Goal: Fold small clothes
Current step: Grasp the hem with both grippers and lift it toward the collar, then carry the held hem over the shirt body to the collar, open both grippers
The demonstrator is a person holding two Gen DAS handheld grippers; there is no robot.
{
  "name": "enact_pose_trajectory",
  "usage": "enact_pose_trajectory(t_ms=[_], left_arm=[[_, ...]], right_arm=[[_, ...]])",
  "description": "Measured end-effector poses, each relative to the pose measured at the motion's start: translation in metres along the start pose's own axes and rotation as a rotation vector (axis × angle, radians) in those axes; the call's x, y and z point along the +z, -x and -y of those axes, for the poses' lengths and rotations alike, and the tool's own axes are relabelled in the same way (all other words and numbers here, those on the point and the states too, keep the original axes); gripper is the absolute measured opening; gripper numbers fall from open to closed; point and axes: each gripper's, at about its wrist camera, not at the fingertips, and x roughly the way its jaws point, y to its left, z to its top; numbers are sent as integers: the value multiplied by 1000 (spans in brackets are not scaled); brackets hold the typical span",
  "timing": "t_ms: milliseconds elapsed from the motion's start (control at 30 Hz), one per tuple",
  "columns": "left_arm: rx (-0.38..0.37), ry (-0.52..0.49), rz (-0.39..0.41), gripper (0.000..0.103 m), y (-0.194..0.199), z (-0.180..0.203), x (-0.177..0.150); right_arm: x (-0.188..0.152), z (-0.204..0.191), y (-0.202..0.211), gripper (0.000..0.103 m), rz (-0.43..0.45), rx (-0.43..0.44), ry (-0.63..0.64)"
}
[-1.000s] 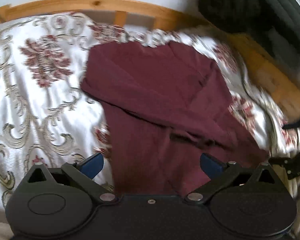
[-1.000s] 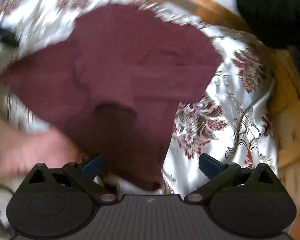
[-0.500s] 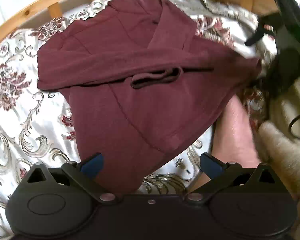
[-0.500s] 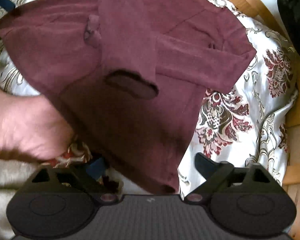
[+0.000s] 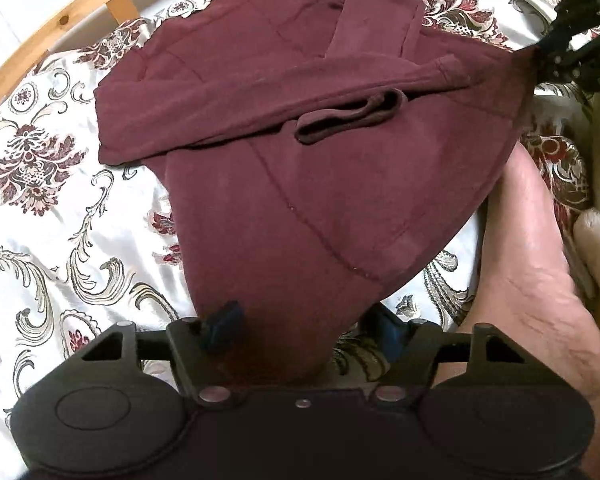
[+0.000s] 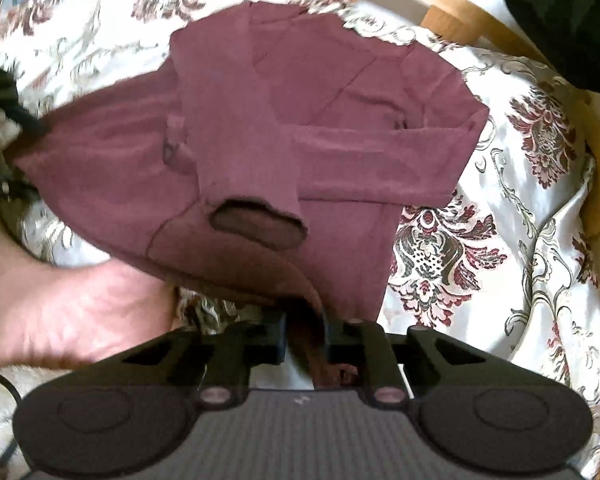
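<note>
The maroon long-sleeved top lies spread on a floral satin bedspread, its 2 sleeves already crossed over the chest, one cuff gaping open near the middle, and its bottom hem drawn toward both cameras. It looks like a soft, light knit: it will drape and sag wherever it is unsupported, slide easily on the glossy satin, and let the loose sleeves shift if lifted quickly. The best hold is therefore at the 2 hem corners, taken evenly so the lower half can be carried up over the sleeves in one flat fold. The right gripper has its jaws nearly together and closing, with a bunched ridge of hem fabric pinched between them, so that corner seems taken. The left gripper is partly open and closing; the other hem corner lies between its blue pads, which straddle the cloth but do not clearly press on it yet. A bare foot of the person rests on the bedspread just beside the hem, between the 2 grippers' corners. Beyond the garment runs a wooden bed rail, and something dark sits at the far corner in the right wrist view.
</note>
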Motion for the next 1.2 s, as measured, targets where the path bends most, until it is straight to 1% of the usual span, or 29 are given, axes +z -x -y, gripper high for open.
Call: enact_pose_trajectory(t_ms=[133,233,333,367,500,533,567,600,633,667,700,733,767,833,933,1033,1200], left_arm=[[13,-24,-5,71,-1,4,0],[20,-41,-11,67,-3,6,0],[43,-107,-17,67,-4,14,-1],[50,-121,-17,65,-4,16,-2],[44,-104,-16,52,-4,14,-2],[40,-95,-14,50,-4,12,-2],[40,-88,-10,44,-4,11,-2],[39,-83,-5,34,-3,11,-3],[51,-82,1,28,-3,10,-3],[71,-83,7,16,-2,11,-4],[83,-83,17,13,-1,10,-4],[81,-76,36,11,1,9,-5],[79,-64,65,8,6,7,-5],[85,-46,122,7,15,4,-6],[94,4,210,6,34,-7,-6],[85,52,279,6,57,-17,-8],[87,72,350,6,97,-21,-30]], right_arm=[[0,5,5,18,27,13,-41],[0,8,6,18,41,16,-58],[-1,10,8,18,51,12,-79],[-1,11,8,18,51,12,-81],[-1,7,7,19,34,-1,-58],[-1,5,6,24,20,-13,-48],[-1,4,4,30,1,-26,-40],[-1,3,2,32,-19,-36,-37],[-2,2,0,34,-37,-47,-40],[-2,2,-2,34,-48,-57,-48],[-3,2,-3,30,-53,-64,-55],[-4,1,-3,14,-51,-73,-54],[-5,-2,-2,7,-40,-77,-44],[-7,-8,4,6,-4,-114,-11],[-12,-19,21,6,88,-169,13],[-20,-21,46,5,181,-170,-37],[-38,-31,89,5,292,-172,-84]])
